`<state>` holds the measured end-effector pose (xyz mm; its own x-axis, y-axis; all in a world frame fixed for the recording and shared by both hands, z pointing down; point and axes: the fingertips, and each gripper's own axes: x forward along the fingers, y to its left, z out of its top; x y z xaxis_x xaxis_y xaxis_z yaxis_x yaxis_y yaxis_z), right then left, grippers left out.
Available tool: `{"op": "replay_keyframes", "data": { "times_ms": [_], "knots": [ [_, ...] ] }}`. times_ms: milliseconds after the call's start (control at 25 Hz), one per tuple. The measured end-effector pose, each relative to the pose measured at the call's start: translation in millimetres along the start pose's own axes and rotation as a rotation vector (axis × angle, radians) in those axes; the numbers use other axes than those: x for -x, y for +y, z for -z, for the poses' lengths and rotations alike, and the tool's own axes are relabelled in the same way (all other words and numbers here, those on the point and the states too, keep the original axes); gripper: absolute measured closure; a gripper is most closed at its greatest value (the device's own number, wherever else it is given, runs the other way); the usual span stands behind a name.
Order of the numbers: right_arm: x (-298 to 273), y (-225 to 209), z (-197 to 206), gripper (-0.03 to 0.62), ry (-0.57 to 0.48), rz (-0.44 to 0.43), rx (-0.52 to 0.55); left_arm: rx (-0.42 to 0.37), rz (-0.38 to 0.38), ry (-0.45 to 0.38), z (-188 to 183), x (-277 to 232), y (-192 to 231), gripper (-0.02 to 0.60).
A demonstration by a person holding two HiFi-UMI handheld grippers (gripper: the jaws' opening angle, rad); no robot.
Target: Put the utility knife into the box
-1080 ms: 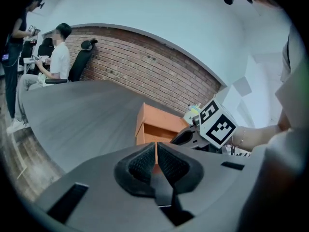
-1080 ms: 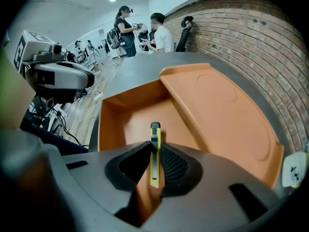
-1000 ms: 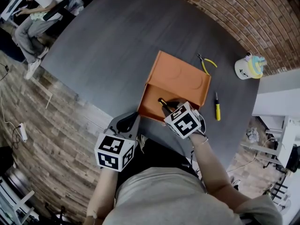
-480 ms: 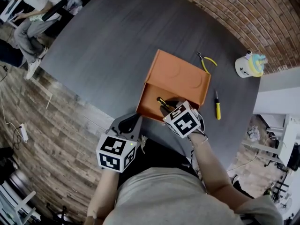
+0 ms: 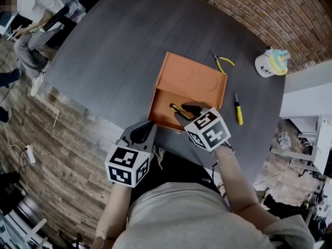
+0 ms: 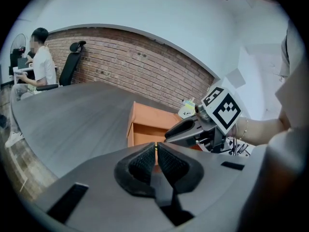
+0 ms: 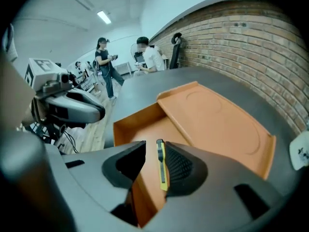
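**A:** ok, head view first. Where's the knife (image 5: 176,109)?

**B:** It's lying in the open tray of the orange box (image 5: 162,115), slanting from 10 to 4 o'clock. The right gripper (image 5: 188,110) comes in from 4 o'clock over the tray, with its tips right by the knife's near end. The left gripper (image 5: 144,129) sits off the box's 7 o'clock corner, near the desk (image 5: 119,51) edge. The lid (image 5: 194,82) is flipped back toward 12. Pliers (image 5: 222,64) are at the box's 1 o'clock, a screwdriver (image 5: 237,109) at its 3 and a white cup (image 5: 272,64) out at 2, all apart from the box.

**A:** left gripper view?

**B:** Its fingers (image 6: 140,162) are clenched, pads together with just a sliver showing and nothing between them. The box is dead ahead at 12, and the right gripper pokes in from 3 o'clock above the tray.

**A:** and the right gripper view, is it grasping?

**B:** Nope, released. Its fingers (image 7: 181,166) have just been opening and stand wide. The yellow-and-black knife shows in the gap, close along the 3 o'clock finger and clear of the 9 o'clock one. Can't tell if it brushes that 3 o'clock pad. The lid lies out toward 2 o'clock, the left gripper hangs at 9, and people (image 7: 104,62) are far back at 11.
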<state>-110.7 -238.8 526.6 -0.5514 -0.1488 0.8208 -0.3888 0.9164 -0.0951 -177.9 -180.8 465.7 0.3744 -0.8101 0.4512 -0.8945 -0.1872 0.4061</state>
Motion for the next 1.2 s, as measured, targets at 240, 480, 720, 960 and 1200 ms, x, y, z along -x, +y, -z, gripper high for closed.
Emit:
{"op": "replay_keyframes", "data": {
  "times_ms": [240, 480, 720, 960, 1200],
  "knots": [
    [32, 0, -27, 0.475, -0.198, 0.000, -0.111, -0.052, 0.034, -0.035, -22, -3, -11, 0.555],
    [80, -4, -58, 0.515, -0.378, 0.065, -0.139, -0.119, 0.070, -0.078, -52, -7, -24, 0.555],
    [116, 1, -71, 0.586, -0.547, 0.079, -0.159, -0.169, 0.097, -0.120, -78, -5, -34, 0.555],
    [152, 8, -74, 0.586, -0.706, 0.078, -0.190, -0.208, 0.143, -0.158, -92, -4, -49, 0.555],
    [171, 9, -64, 0.586, -0.728, 0.109, -0.240, -0.232, 0.190, -0.163, -93, -9, -67, 0.555]
  ]
}}
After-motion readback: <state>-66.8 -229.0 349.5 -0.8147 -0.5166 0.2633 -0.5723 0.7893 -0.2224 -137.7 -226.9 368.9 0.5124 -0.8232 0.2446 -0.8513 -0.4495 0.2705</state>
